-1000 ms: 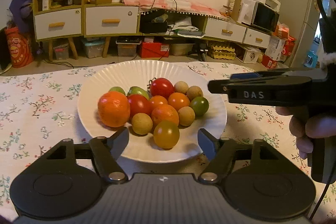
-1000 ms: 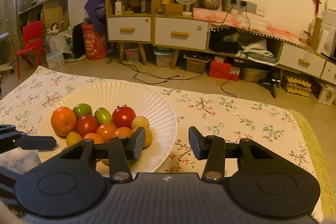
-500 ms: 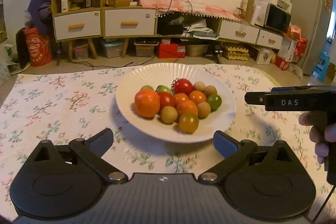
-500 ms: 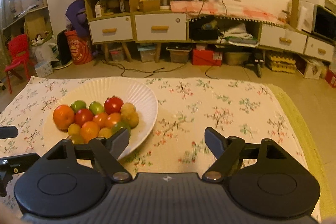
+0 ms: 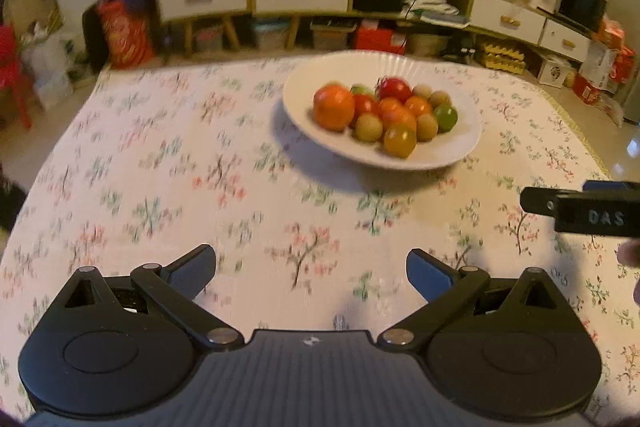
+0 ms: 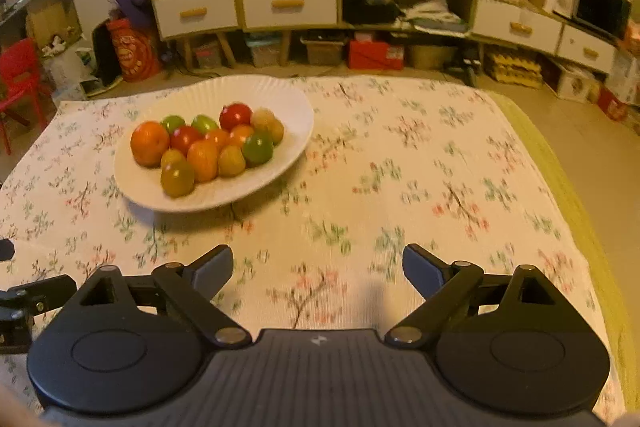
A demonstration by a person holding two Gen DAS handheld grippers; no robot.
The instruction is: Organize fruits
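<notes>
On floral tablecloth (image 6: 400, 163), white plate (image 6: 296, 107) piled with fruits (image 6: 208, 147), left gripper (image 5: 311, 267) wide, empty, right gripper (image 6: 318, 267) empty, jaws opening.

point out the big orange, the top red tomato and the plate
big orange (image 6: 149, 143), right wrist view, middle of its skin
top red tomato (image 6: 235, 115), right wrist view, its front face
plate (image 6: 256, 89), right wrist view, bare far rim

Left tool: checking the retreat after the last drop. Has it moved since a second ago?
Yes. The left tool has backed away from the plate.
</notes>
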